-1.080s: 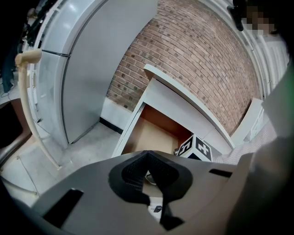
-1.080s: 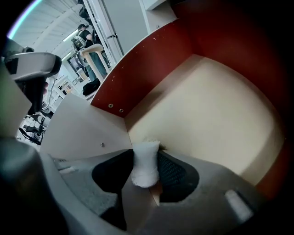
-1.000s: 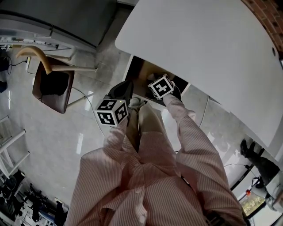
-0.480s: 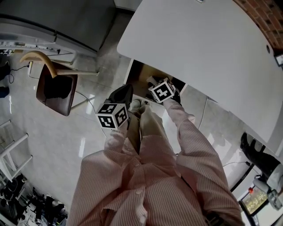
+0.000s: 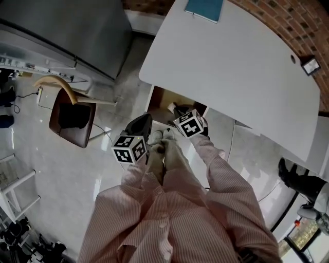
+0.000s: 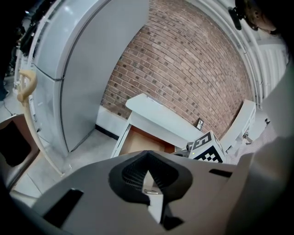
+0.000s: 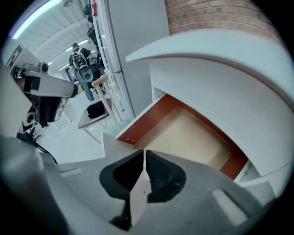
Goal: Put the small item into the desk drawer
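Observation:
The desk drawer (image 5: pixel 163 98) stands pulled out under the white desk top (image 5: pixel 231 67). Its tan bottom (image 7: pixel 193 137) looks bare, and I can make out no small item in any view. My right gripper (image 5: pixel 181 111) hangs over the drawer's front; its jaws (image 7: pixel 143 158) are closing, tips together, with nothing between them. My left gripper (image 5: pixel 140 123) is held to the left, over the floor just in front of the drawer (image 6: pixel 142 140). Its jaws (image 6: pixel 147 169) are also shut and hold nothing.
A brown chair (image 5: pixel 72 115) with a wooden back stands on the glossy floor to the left. A grey cabinet (image 5: pixel 67 25) rises behind it. A blue book (image 5: pixel 204 7) lies at the desk's far edge. A brick wall (image 6: pixel 183 69) backs the desk.
The head view has tilted so that more of the desk top and the blue book show. Both grippers stay at about the same spot by the drawer.

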Demonstrator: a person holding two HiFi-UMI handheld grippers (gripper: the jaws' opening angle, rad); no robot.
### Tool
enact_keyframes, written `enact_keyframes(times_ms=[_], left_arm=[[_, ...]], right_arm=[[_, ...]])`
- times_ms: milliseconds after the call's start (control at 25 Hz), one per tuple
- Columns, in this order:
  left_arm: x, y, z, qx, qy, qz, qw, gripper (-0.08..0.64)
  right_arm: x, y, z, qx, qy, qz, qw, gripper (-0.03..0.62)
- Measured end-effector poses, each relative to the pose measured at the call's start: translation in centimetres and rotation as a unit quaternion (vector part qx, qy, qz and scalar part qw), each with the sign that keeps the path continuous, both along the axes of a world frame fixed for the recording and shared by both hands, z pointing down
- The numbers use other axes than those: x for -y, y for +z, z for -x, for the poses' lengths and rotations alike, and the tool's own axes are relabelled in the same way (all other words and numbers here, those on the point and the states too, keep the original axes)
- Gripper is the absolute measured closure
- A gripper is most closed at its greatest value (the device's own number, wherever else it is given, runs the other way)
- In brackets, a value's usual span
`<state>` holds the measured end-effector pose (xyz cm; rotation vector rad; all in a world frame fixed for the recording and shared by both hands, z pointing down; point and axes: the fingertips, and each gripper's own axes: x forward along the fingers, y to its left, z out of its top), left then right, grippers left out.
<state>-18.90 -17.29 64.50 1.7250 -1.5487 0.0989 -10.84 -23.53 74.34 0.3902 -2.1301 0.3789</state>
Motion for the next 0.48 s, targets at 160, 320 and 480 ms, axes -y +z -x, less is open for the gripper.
enact_keyframes(times_ms=[160, 320, 480], left_arm=[[-0.2, -2.4, 0.1, 0.008, 0.008, -0.017, 0.9998, 0.561], [-0.4, -4.6, 0.2, 0.011, 0.011, -0.036, 0.9992, 0.561], [-0.5, -7.0, 0.2, 0.017, 0.016, -0.057, 0.9981, 0.561]], right_arm=[[-0.1, -2.8, -0.4, 0.024, 0.022, -0.010, 0.999, 0.583], [-0.8, -5.4, -0.8, 0.047, 0.038, -0.006, 0.998, 0.584], [-1.3, -8.7, -0.8, 0.098, 0.049, 0.005, 0.994, 0.585]])
